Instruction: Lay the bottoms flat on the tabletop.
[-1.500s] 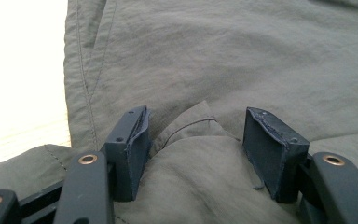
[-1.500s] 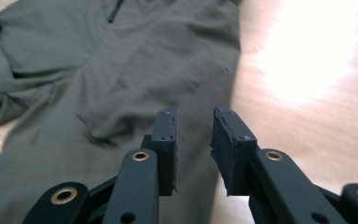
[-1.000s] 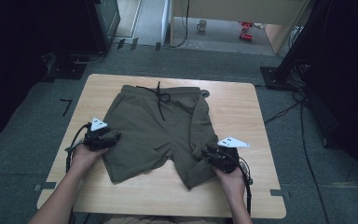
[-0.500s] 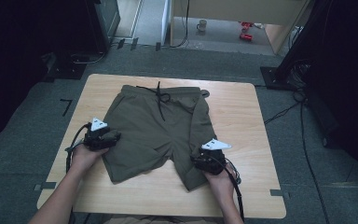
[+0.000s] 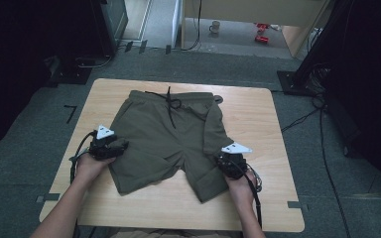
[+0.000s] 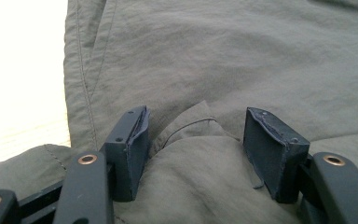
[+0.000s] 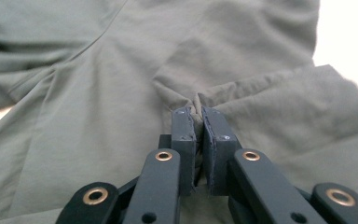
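Olive shorts (image 5: 171, 139) on wooden table (image 5: 263, 124)

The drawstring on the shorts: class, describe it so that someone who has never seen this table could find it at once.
On the wooden table lie olive-green shorts, waistband at the far edge. From the middle of that waistband hangs the drawstring, knotted, one end trailing down the front. It is the one thin dark cord on the plain cloth.

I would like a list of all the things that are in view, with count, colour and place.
shorts: one, olive green, flat in the middle of the table, waistband at the far side
drawstring: one, black, on the waistband
table: one, light wood, on grey floor
mug: one, pale, on the floor far behind
left gripper: one, black, fingers apart around a fold of the left leg
right gripper: one, black, jaws just closed, pinching the right leg's cloth
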Tool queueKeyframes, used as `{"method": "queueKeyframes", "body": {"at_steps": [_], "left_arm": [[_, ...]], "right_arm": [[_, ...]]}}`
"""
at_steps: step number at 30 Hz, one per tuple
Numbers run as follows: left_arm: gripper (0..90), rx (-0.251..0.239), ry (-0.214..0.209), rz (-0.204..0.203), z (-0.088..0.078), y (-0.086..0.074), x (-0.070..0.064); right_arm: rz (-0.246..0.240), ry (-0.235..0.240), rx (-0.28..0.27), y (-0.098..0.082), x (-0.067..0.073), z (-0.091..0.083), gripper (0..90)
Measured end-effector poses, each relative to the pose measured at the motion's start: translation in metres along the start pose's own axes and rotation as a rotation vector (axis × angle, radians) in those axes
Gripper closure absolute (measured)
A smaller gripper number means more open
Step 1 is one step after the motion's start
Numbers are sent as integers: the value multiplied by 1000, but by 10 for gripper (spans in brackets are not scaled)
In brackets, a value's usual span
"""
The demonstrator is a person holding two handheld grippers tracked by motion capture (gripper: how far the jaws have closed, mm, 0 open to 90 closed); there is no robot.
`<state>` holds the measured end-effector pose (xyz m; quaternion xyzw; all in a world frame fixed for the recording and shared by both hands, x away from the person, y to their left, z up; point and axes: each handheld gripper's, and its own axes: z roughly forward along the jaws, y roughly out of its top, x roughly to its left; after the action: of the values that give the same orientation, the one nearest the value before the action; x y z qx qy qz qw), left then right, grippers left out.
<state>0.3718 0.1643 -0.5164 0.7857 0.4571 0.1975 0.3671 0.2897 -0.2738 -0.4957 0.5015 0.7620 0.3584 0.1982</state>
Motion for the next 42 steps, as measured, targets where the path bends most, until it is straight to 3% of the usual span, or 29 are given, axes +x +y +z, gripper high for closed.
{"method": "queueKeyframes", "body": {"at_steps": [11,18,30,42], "left_arm": [[410,1,2,2,0,0,0],[409,1,2,2,0,0,0],[410,0,3,3,0,0,-1],[436,-2,21,-8,1,1,3]], "right_arm": [[93,-102,-60,4,-48,-36,865],[118,-146,-62,-3,-66,-51,869],[176,-212,-30,-18,-96,-65,870],[212,-240,32,-36,-119,-68,870]]}}
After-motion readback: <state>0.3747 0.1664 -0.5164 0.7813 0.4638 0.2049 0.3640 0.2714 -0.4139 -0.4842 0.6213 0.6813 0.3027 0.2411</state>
